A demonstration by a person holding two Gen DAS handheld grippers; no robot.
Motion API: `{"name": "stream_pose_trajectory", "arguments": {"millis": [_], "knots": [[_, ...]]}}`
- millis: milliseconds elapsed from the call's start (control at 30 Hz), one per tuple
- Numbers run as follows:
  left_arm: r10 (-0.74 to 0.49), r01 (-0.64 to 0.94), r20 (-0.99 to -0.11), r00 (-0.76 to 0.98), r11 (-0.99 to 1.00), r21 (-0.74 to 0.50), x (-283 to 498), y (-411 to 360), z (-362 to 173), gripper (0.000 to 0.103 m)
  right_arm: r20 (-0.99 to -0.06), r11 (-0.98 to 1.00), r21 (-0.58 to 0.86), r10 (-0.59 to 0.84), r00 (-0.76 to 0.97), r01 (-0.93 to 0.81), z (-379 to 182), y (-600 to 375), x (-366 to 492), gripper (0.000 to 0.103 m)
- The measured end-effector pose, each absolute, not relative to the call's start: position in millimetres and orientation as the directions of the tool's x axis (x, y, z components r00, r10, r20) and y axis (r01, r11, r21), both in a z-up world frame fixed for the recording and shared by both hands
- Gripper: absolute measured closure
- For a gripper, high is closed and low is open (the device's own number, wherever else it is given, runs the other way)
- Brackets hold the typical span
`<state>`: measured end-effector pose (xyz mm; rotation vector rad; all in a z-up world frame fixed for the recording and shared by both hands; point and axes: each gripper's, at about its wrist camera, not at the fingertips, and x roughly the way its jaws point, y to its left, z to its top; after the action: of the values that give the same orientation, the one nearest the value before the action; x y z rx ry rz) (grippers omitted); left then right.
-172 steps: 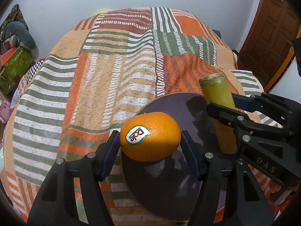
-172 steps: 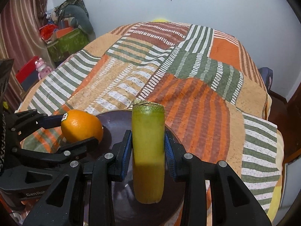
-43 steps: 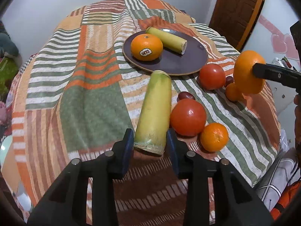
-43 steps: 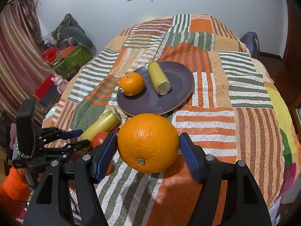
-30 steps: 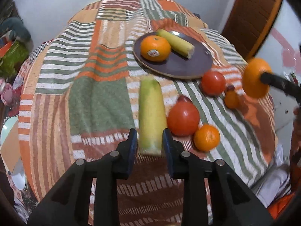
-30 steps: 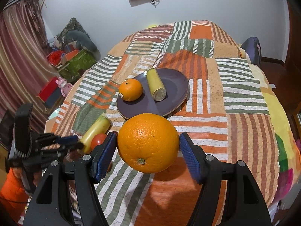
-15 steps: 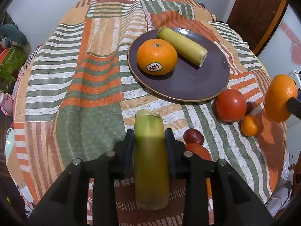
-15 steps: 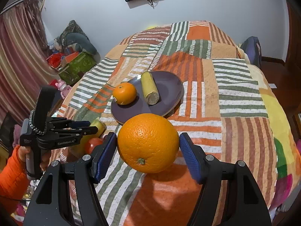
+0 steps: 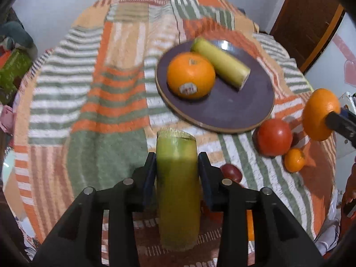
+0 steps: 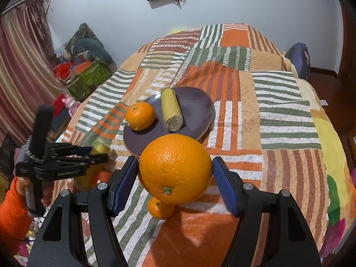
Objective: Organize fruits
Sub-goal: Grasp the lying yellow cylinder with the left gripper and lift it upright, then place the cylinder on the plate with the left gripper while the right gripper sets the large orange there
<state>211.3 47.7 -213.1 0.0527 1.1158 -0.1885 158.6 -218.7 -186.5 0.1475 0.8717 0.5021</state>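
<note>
My left gripper [image 9: 177, 173] is shut on a yellow-green cane piece [image 9: 178, 189] and holds it above the blanket, short of the dark plate [image 9: 233, 111]. The plate holds a stickered orange [image 9: 191, 78] and a second cane piece [image 9: 220, 66]. My right gripper [image 10: 174, 179] is shut on a large orange [image 10: 175, 168], held in the air near the plate [image 10: 195, 109]. The large orange also shows in the left wrist view [image 9: 320, 113]. The left gripper also shows in the right wrist view [image 10: 89, 153].
On the striped blanket [image 9: 89, 89] right of the plate lie a red tomato [image 9: 274, 136], a small orange [image 9: 294, 159] and a dark plum [image 9: 231, 171]. A small orange [image 10: 160, 208] lies under my right gripper. Boxes and toys [image 10: 86, 75] stand left of the bed.
My left gripper has lifted the cane piece and carried it forward toward the plate. My right gripper has kept hold of the large orange and moved slightly.
</note>
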Motion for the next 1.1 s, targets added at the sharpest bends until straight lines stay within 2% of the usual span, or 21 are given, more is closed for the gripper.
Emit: {"name": "stream_pose_trajectory", "arguments": {"millis": [500, 1100], "knots": [[-0.219, 0.259, -0.785, 0.580, 0.963, -0.077, 209.8, 24.3, -129.9, 0.066, -0.669, 0.886, 0.276, 0.456, 0.586, -0.373, -171.6, -217.9, 181.4, 0.038], [-0.328, 0.357, -0.800, 0.502, 0.921, -0.153, 260.1, -38.5, -156.9, 0.066, -0.675, 0.906, 0.209, 0.406, 0.616, -0.369, -172.7, -214.9, 223.1, 0.038]]}}
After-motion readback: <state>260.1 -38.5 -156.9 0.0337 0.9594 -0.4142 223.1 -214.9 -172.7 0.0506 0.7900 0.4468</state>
